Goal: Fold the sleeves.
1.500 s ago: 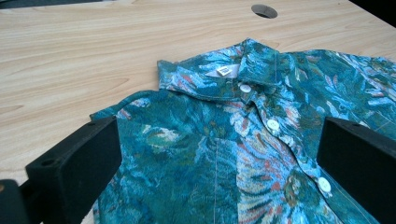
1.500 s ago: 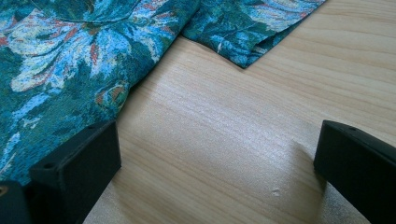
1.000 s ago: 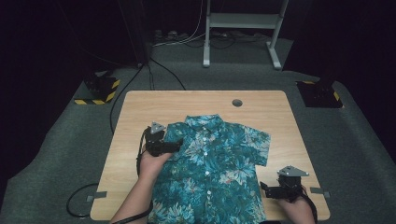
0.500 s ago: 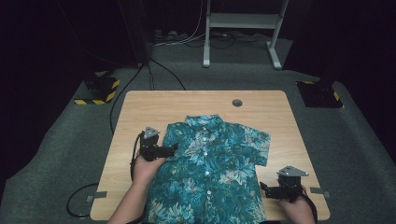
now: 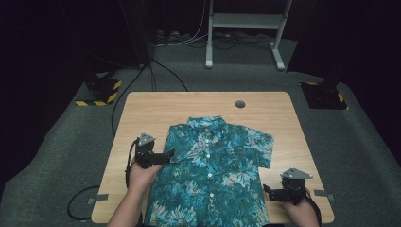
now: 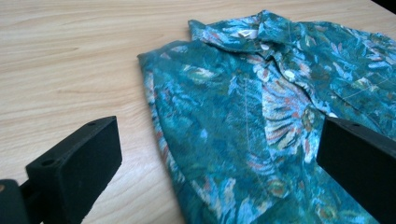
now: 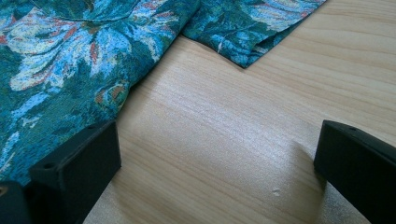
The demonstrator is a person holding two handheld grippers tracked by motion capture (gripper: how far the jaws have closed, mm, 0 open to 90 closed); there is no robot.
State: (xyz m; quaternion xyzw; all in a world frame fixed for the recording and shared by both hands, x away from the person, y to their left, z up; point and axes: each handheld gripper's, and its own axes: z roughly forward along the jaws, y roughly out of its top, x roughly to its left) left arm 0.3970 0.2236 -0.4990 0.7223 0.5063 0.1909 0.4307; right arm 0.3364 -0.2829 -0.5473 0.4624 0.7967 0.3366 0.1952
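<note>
High view, shirt: we see a teal floral shirt (image 5: 213, 175) lying flat and buttoned on the wooden bench (image 5: 142, 113), collar toward the far edge, hem at the near edge.
High view, sleeves: the sleeve on our right is spread out to the side; the one on our left looks folded in, so that edge runs straight.
High view, left hand-held gripper: our left hand-held gripper (image 5: 168, 155) sits at the shirt's left edge, just below the shoulder, its tips reaching the cloth.
High view, right hand-held gripper: our right hand-held gripper (image 5: 268, 191) rests near the bench's near right corner, just beside the shirt's right edge.
High view, bench hole: a small round hole (image 5: 240, 104) lies near the far edge, well apart from the shirt.
High view, floor: grey carpet with cables and a metal stand (image 5: 246, 28) beyond the bench.

Left gripper view, jaws: we see them spread wide, one over bare wood, the other over the cloth, pinching nothing.
Left gripper view, shirt: the folded left edge, the collar and white buttons lie between and beyond the jaws.

Right gripper view, jaws: spread wide, with bare wood between them and nothing held.
Right gripper view, shirt: the cloth's edge runs by the left jaw; the sleeve corner lies farther off on the wood.
</note>
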